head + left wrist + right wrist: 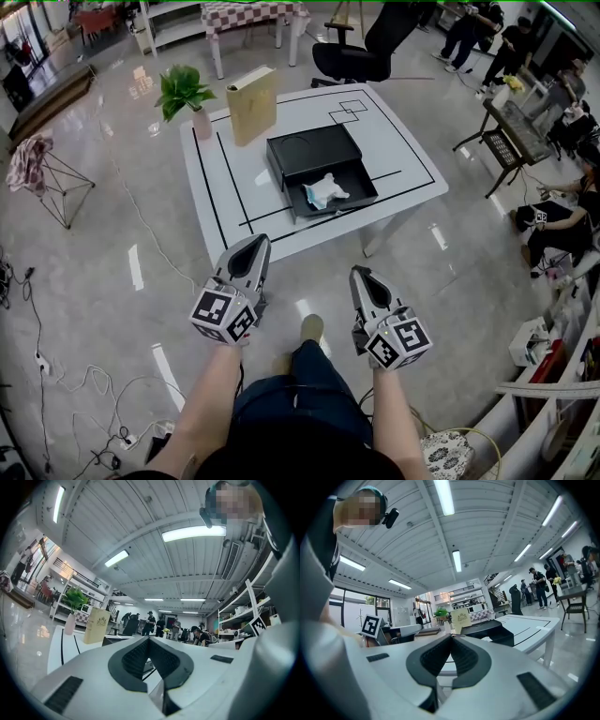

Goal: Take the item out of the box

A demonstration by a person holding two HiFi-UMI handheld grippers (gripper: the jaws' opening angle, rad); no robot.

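Observation:
A black box point(314, 155) sits in the middle of the white table point(403, 150), its drawer point(337, 195) pulled out toward me. Inside the drawer lies a crumpled white and teal item point(324, 192). My left gripper point(257, 246) hovers off the table's near edge, jaws shut and empty. My right gripper point(360, 277) hangs beside it, lower right, also shut with nothing held. In the right gripper view the black box point(490, 631) shows past the closed jaws point(451, 638). The left gripper view shows its jaws point(148, 640) meeting at the tip.
A tan upright box point(252, 104) and a potted green plant point(187, 94) stand at the table's far left. Black tape lines mark the tabletop. A black office chair point(361, 52) is behind the table. People sit at the right point(562, 211).

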